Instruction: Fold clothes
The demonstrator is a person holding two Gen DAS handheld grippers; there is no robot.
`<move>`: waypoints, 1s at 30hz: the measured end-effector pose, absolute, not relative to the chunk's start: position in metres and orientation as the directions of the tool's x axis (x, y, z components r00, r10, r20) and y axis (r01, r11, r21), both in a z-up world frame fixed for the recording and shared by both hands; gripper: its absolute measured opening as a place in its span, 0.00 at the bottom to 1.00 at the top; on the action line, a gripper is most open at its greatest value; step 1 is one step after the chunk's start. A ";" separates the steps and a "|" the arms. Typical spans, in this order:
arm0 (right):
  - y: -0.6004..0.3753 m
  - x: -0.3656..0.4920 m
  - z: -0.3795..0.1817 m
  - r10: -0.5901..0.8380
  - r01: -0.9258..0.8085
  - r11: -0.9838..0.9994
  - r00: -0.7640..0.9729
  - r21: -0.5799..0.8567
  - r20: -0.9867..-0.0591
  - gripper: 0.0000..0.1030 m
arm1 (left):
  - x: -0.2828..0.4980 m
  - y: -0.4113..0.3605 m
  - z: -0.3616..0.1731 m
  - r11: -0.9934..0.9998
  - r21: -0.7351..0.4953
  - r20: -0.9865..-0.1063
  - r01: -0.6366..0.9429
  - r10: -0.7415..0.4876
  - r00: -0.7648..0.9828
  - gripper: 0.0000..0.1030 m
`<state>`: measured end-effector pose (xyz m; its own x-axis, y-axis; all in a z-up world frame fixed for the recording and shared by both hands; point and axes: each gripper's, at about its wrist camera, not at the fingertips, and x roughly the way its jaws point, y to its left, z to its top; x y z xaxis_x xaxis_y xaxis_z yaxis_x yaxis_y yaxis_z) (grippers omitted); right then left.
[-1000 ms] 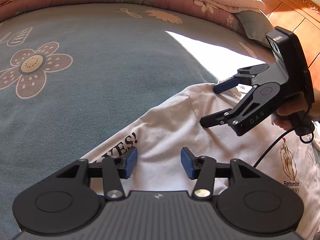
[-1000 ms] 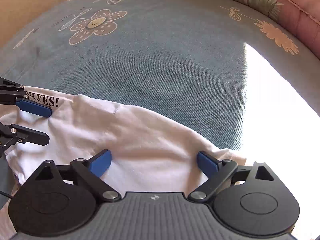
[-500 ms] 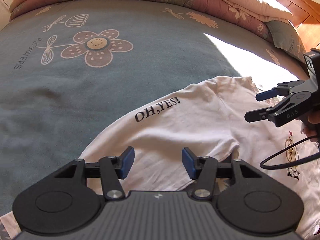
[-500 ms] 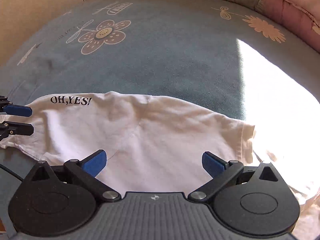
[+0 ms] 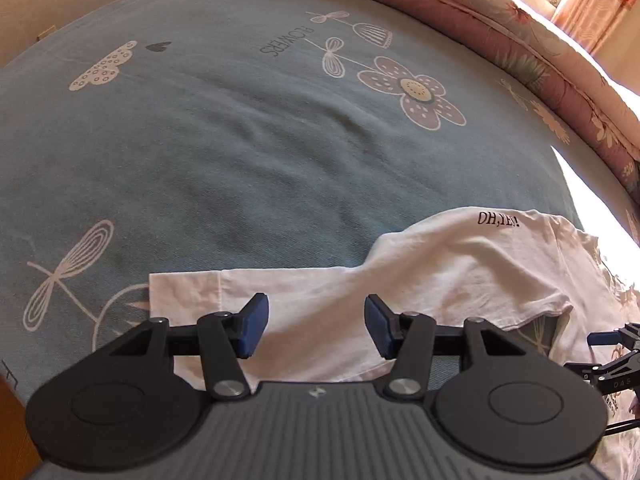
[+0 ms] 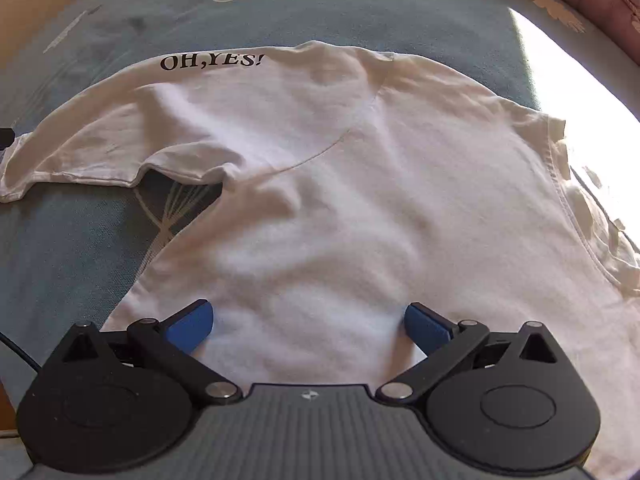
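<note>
White T-shirt [image 6: 360,216] lying spread on a blue flowered bedspread [image 5: 240,152], toward its near edge, with the black print "OH, YES!" [image 6: 211,61] along the shirt's far border. One sleeve [image 5: 188,292] extends flat toward the bedspread's left side; a gap under the sleeve exposes a patch of printed bedspread. Left gripper [image 5: 316,330] poised above the sleeve, its blue pads [image 5: 252,330] apart with nothing between them but the cloth below; whether they touch the cloth cannot be told. Right gripper [image 6: 307,328] above the shirt's body, pads [image 6: 188,326] set wide apart, nothing clasped; it also shows at the right border of the left wrist view [image 5: 608,356], jaws parted. A pink quilt [image 5: 540,60] is rolled along the bedspread's far edge, and a strong patch of sunlight [image 6: 576,76] falls across the far right corner, washing out the shirt's edge there. A dark cable [image 6: 18,350] crosses the lower left of the right wrist view.
</note>
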<state>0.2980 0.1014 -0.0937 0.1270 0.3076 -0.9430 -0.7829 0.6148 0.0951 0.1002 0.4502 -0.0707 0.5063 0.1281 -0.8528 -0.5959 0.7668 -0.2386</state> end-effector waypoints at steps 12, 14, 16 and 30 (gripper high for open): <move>0.109 0.295 -0.095 0.256 -0.765 0.642 0.149 0.053 -0.955 1.00 | 0.053 0.538 -0.125 0.540 -0.532 -0.786 -0.652 -0.031 0.617 0.73; 0.109 0.293 -0.095 0.256 -0.762 0.645 0.155 0.050 -0.954 1.00 | 0.060 0.548 -0.126 0.551 -0.563 -0.762 -0.616 -0.056 0.646 0.73; 0.109 0.293 -0.094 0.254 -0.761 0.646 0.155 0.048 -0.955 1.00 | 0.065 0.559 -0.131 0.520 -0.614 -0.732 -0.593 -0.097 0.674 0.73; 0.108 0.294 -0.089 0.260 -0.767 0.640 0.155 0.050 -0.953 1.00 | 0.072 0.568 -0.148 0.521 -0.705 -0.667 -0.480 -0.260 0.698 0.50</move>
<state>0.2943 0.1078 -0.0893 0.1550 0.2598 -0.9531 -0.7666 0.6402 0.0498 0.0725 0.5675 -0.1483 0.6981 -0.2597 -0.6672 -0.4803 0.5213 -0.7054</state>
